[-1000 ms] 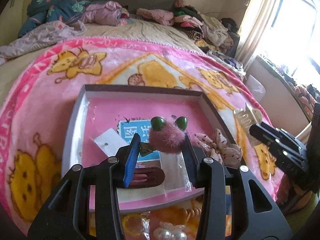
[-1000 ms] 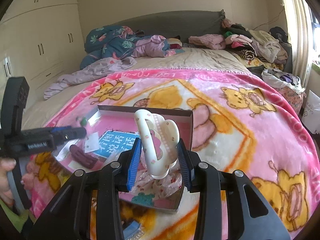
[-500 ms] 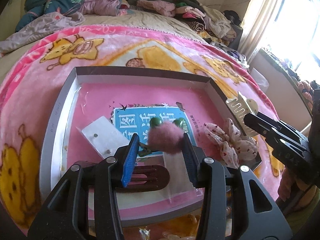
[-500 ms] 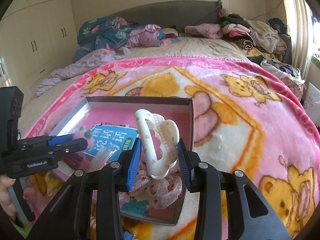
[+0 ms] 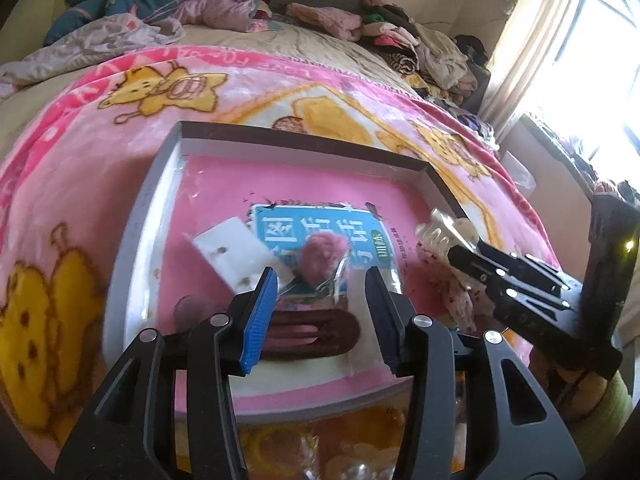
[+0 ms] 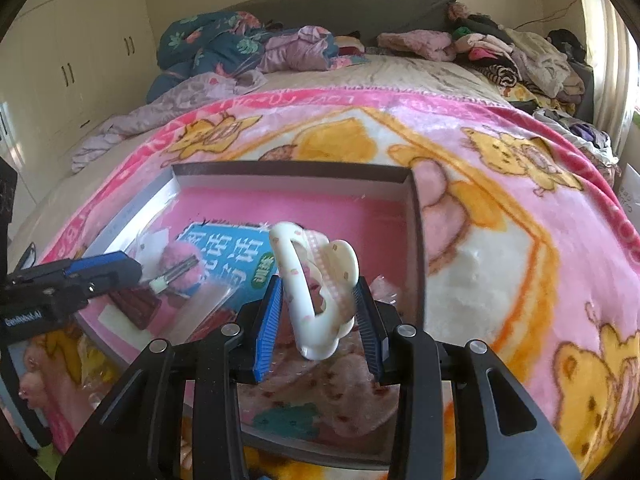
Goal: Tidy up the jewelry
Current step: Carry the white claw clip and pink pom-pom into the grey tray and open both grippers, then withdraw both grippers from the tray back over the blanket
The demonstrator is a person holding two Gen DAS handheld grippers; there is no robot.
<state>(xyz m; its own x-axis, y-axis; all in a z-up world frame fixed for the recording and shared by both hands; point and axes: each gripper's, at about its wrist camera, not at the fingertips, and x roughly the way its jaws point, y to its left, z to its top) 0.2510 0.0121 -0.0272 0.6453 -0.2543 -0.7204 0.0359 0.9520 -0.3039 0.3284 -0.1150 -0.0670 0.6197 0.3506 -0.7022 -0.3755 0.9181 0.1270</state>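
Two grippers over the box (image 6: 416, 216): left gripper (image 5: 320, 304) opening off the pompom clip (image 5: 324, 258), right gripper (image 6: 318, 320) clamping the claw clip (image 6: 316, 280), which may snag the scrunchie (image 6: 320, 392).

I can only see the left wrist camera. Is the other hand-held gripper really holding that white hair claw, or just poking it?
Observer: Holding it. In the right wrist view, the right hand-held gripper has both blue pads pressed on the white hair claw, which stands upright between them.
Operator: It's all blurry for me. Does it have a pattern?
Observer: Yes, small pink spots on the white plastic.
Operator: What's beside the bed that I can't see?
Observer: Cream wardrobe doors with dark handles, on the left of that view.
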